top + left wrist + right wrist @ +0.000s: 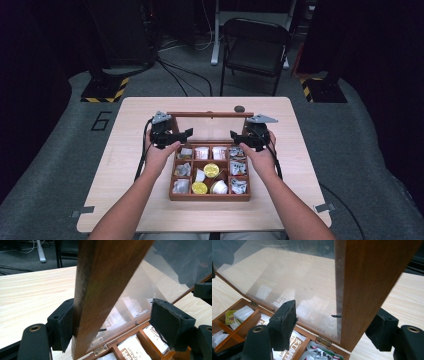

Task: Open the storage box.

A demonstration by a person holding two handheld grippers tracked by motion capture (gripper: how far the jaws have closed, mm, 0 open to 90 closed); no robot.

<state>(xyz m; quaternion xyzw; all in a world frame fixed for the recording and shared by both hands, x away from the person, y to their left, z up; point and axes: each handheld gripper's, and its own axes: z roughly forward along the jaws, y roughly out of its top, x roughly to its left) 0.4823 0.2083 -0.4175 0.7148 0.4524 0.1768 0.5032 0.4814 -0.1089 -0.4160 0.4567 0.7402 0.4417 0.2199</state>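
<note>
Since the lid of the wooden box is standing up on its hinges at the back edge, both grippers are parked at its two side rails. The left gripper has its jaws spread wide around the left rail: one pad sits right against the wood on its outer face, the other hangs well apart on the pane side. The right gripper is the same deal mirrored, jaws wide, straddling the right rail with a gap on both sides, so neither one is actually clamping anything.

Handling-wise, I'd guess the lid is light but awkward. The wooden frame is stiff and gives a decent bite, while the clear pane in the middle looks thin and slick, probably acrylic, though it's hard to say from the glare. I'd grip the rails only, never the pane, and keep both sides moving evenly so the two small brass hinges don't get twisted.

Counts from the high view: one box, one lid, nine compartments in a three by three grid. I count two yellow-topped cups, a couple of white ones, plus packets along the back row and foil sachets down the sides.
</note>
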